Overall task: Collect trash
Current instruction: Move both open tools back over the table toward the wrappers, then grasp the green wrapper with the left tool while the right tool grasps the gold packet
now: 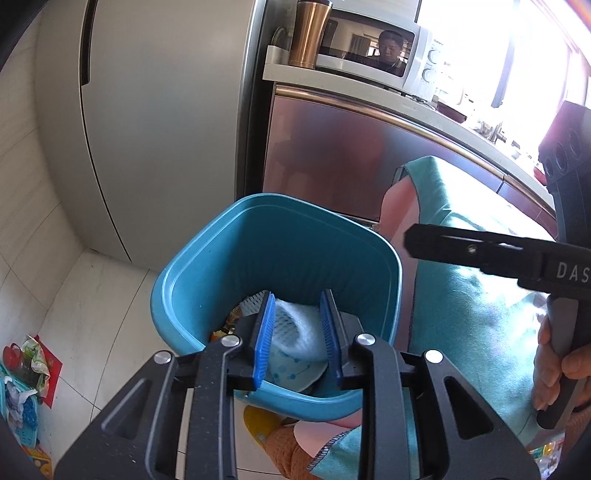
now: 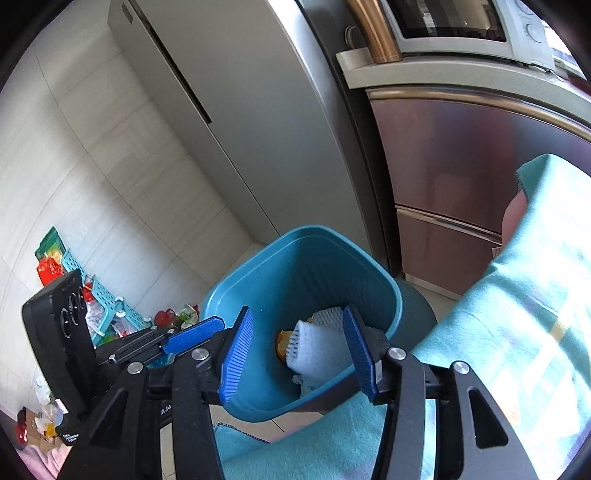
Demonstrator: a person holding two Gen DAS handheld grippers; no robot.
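A blue waste bin [image 1: 192,295] [image 2: 236,284] stands on the tiled floor. Inside it lie a white foam net [image 1: 295,325] [image 2: 317,347], an orange scrap [image 2: 282,343] and a dotted paper piece [image 1: 291,369]. My left gripper [image 1: 297,339] hangs over the bin's near rim, open. The foam net shows between its blue pads but lies lower, inside the bin. From the right wrist view the left gripper [image 2: 195,332] sits at the bin's left edge. My right gripper [image 2: 298,354] is open wide above the bin with nothing in it. Its tip [image 1: 417,242] reaches in from the right.
A grey fridge [image 1: 155,110] stands behind the bin. Beside it is a reddish cabinet [image 1: 332,155] with a microwave [image 1: 369,48] and a copper tumbler [image 1: 308,33] on top. A teal cloth [image 1: 472,295] [image 2: 517,314] lies on the right. Loose trash and a teal basket [image 2: 107,310] [image 1: 26,369] sit on the floor at left.
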